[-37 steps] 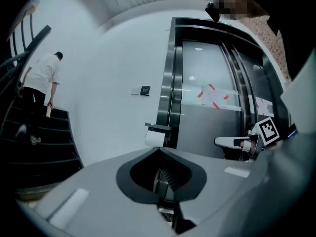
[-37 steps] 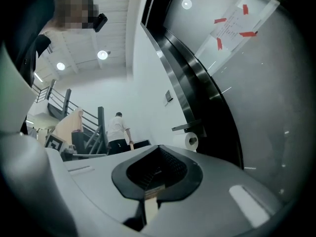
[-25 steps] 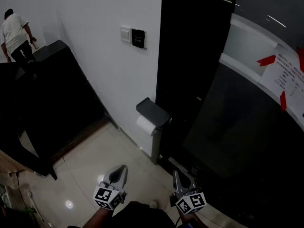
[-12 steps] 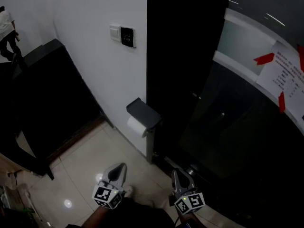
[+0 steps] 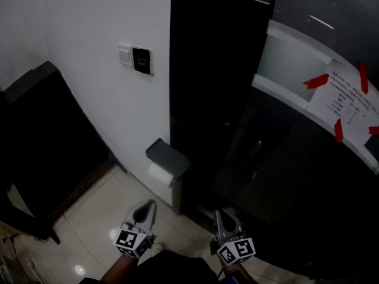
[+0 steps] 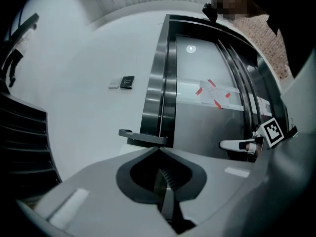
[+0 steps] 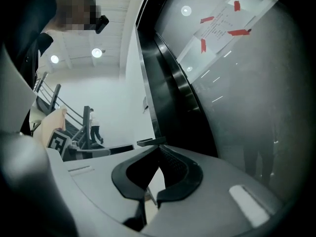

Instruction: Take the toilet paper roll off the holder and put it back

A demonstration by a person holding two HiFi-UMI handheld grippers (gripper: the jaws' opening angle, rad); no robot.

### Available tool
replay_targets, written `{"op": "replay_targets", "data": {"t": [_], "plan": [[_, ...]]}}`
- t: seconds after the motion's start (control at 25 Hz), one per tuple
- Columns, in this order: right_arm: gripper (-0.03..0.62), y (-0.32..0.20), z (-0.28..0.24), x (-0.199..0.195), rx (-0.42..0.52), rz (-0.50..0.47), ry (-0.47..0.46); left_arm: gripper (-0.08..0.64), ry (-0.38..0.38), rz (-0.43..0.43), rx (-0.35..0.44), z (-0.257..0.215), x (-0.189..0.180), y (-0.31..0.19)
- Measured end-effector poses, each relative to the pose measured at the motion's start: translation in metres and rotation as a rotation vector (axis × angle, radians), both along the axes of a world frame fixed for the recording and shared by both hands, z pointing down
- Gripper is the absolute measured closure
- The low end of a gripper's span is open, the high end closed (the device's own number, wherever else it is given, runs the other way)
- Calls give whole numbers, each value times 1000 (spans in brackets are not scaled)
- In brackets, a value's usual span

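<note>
Shift in view since a second ago: holder (image 5: 169, 157) and roll (image 5: 159, 175) now sit further left and lower in the head view, closer to the grippers. The wall switch (image 5: 135, 58) has slid left too, and the person seen on the stairs at top left has gone out of the head view. A small figure (image 7: 94, 130) on the stairs shows only in the right gripper view. Both grippers hang low at the bottom edge as before, above the pale floor tiles (image 5: 100, 206). Left gripper (image 5: 147, 206) is clenched, tips together, nothing between them. Right gripper (image 5: 221, 216) likewise has its tips meeting and is empty. Neither touches the roll. Roll is white, on the holder, tucked under its dark grey flat cover, with only its rounded front showing. Holder is fixed low on the white wall, just beside the black frame (image 5: 207, 70). A paper notice (image 5: 349, 102) with red tape is on the glass to the right, well apart from the roll.
</note>
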State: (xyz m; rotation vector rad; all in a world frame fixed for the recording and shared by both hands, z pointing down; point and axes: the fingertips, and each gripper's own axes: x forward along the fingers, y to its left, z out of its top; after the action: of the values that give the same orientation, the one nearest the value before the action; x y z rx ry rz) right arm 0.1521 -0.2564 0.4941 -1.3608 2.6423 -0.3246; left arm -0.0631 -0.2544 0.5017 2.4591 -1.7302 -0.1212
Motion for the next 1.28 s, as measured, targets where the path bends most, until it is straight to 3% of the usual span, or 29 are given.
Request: {"op": "replay_targets", "data": {"t": [0.28, 0.68, 0.88, 1.0, 1.08, 1.16, 1.28], "plan": [[580, -24, -14, -22, 45, 19, 23, 558, 29, 26, 32, -8, -19, -37], [580, -45, -12, -38, 42, 29, 58, 558, 65, 95, 7, 1, -21, -60], [580, -46, -10, -31, 27, 55, 60, 557, 170, 118, 8, -4, -20, -67], [580, -45, -6, -27, 11, 72, 42, 542, 341, 105, -29, 0, -23, -73], [580, -45, -4, -25, 6, 78, 42, 434, 445, 114, -73, 3, -22, -79], [579, -45, -4, -27, 2, 77, 52, 288, 491, 133, -118, 6, -18, -83], [580, -44, -3, -30, -1, 67, 58, 235, 665, 56, -203, 22, -31, -93]]}}
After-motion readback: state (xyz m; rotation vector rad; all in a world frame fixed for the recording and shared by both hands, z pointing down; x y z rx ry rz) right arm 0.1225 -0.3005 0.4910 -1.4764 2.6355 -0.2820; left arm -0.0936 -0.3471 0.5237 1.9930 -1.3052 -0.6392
